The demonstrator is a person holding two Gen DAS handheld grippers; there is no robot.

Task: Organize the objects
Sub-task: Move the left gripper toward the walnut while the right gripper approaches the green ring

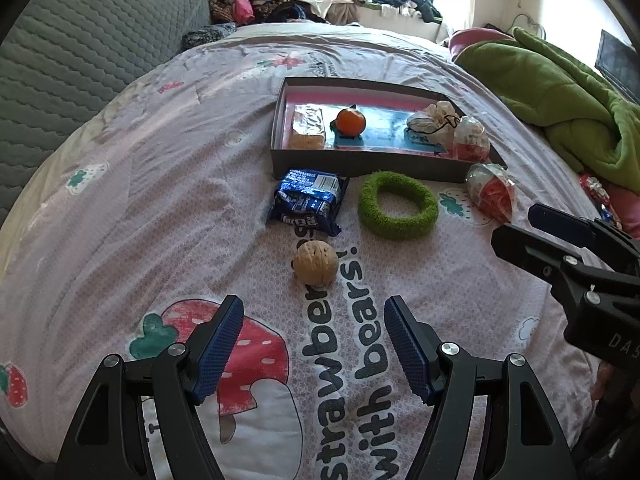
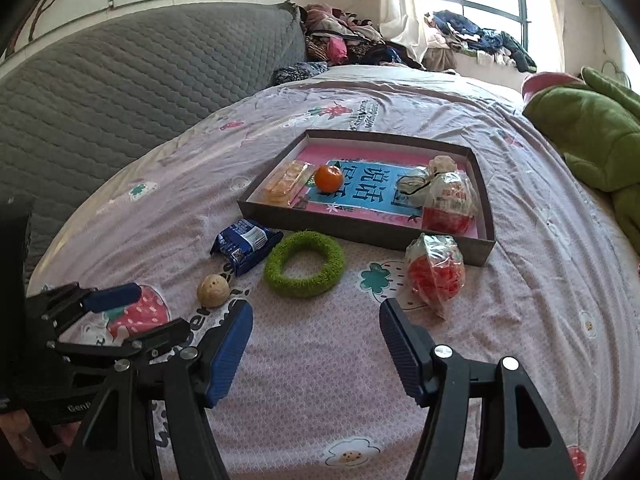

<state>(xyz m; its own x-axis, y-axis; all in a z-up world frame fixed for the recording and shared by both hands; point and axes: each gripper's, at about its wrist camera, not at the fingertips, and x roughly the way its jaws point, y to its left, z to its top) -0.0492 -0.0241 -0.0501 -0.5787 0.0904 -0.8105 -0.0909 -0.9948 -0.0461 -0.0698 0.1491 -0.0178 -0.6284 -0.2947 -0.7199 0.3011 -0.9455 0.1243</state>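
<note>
Objects to organize lie partly in and partly out of the shallow grey box (image 2: 360, 236) on the strawberry-print bedspread (image 1: 120, 240), so the job looks about half done. Inside sit a wrapped pastry (image 2: 286, 181), a mandarin (image 2: 329, 178), a drawstring pouch (image 2: 418, 184) and a red-filled plastic packet (image 2: 450, 208). Left outside, just in front of the box: a green fuzzy ring (image 1: 398, 205), a blue snack packet (image 1: 308, 202), another red-filled packet (image 2: 436, 276) and a walnut (image 1: 316, 265). Left gripper (image 1: 314, 346) and right gripper (image 2: 316, 350) both stand wide, holding nothing.

Green blanket (image 1: 560, 92), grey quilted headboard (image 2: 140, 80), clothes pile (image 1: 248, 0).
</note>
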